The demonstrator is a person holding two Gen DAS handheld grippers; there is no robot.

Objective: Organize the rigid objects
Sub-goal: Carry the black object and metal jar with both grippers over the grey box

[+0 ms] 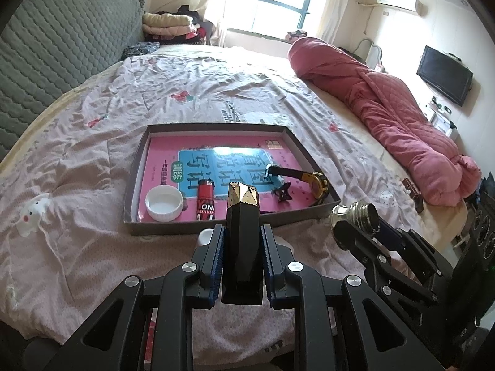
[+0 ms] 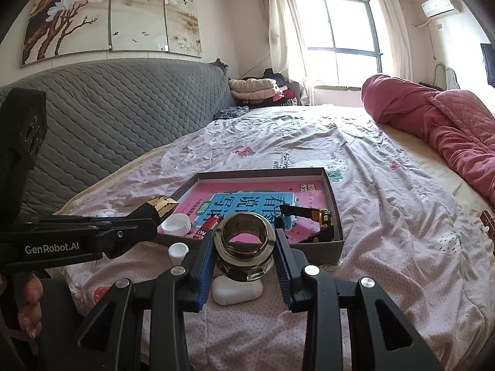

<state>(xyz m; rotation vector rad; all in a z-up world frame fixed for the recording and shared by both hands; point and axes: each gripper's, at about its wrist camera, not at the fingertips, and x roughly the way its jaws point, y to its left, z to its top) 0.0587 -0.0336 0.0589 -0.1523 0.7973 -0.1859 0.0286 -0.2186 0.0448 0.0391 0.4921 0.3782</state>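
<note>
The left gripper (image 1: 242, 241) has its fingers clamped on a black and gold case (image 1: 242, 216). The right gripper (image 2: 244, 256) has its fingers clamped wider on a metal ring fitting (image 2: 244, 247), above the bed (image 2: 386, 247) near the tray (image 2: 335, 216).

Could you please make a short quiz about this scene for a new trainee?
1. True or false: the left hand-held gripper is shut on the black and gold case.
2. What does the right hand-held gripper hold? A) white cap B) metal ring fitting C) red lighter
3. Name the white object lying on the bedspread just below the right hand-held gripper.

Key:
1. True.
2. B, the metal ring fitting; the white cap and red lighter lie in the cardboard tray.
3. The white earbud case.
</note>
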